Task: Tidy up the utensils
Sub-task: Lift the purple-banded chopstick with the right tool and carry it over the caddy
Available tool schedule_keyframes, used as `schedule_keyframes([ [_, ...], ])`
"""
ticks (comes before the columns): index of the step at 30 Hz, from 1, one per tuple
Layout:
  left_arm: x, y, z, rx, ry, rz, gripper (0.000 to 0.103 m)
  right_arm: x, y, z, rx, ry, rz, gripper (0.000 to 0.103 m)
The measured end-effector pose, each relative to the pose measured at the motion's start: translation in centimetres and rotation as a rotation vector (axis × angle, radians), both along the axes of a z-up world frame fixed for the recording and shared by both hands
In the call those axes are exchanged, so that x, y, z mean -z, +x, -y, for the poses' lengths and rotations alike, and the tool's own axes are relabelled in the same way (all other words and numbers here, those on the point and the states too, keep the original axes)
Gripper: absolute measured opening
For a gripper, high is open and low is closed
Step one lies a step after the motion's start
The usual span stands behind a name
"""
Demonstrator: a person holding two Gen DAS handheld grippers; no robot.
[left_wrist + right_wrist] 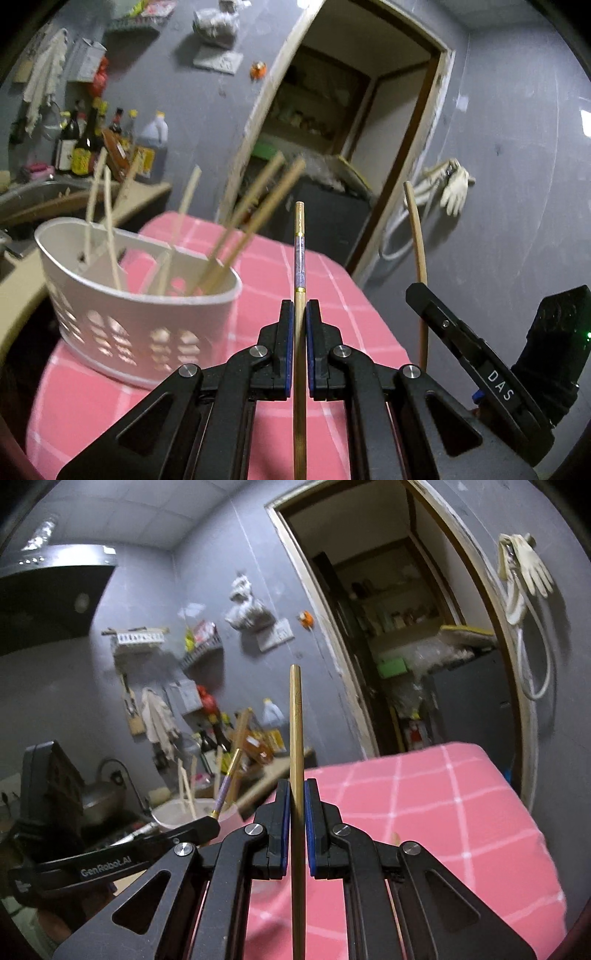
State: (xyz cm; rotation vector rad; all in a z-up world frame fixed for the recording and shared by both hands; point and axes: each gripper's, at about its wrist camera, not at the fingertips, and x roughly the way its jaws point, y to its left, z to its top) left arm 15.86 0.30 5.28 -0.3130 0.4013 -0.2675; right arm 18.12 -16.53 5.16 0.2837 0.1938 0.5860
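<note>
My left gripper (299, 306) is shut on a chopstick with a gold and purple end (299, 254), which stands upright above the pink checked table (325, 295). My right gripper (297, 786) is shut on a plain wooden chopstick (296, 720), also upright. To the left stands a white slotted utensil basket (140, 317) holding several wooden chopsticks (255, 225). In the left wrist view the right gripper (419, 295) shows at the right with its chopstick (417, 236). In the right wrist view the left gripper (212, 821) and its chopstick (226, 786) show at lower left, with the basket (177, 818) behind.
A sink (33, 199) and several bottles (85, 144) line the counter at the left. An open doorway (399, 627) with shelves is behind the table. Gloves (454, 188) and a hose hang on the grey wall at the right.
</note>
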Motion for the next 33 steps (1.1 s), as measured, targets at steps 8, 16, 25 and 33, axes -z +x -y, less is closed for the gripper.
schedule_keyframes([
  [8,-3.1,-0.3,-5.4,-0.091,-0.015,0.098,0.004,-3.1,1.4,-4.9,-0.069,0.091,0.106,0.006],
  [16,-5.4,1.4,-12.0,-0.228,-0.039,0.171,0.004,-5.6,4.5,-9.3,-0.106,0.144,0.198,0.006],
  [25,-6.9,4.8,-18.6,-0.370,-0.079,0.239,0.004,-5.8,7.1,-10.8,-0.049,0.175,0.277,0.006],
  [33,-6.4,6.1,-20.2,-0.454,-0.059,0.284,0.004,-4.6,7.9,-11.0,0.003,0.183,0.304,0.006],
])
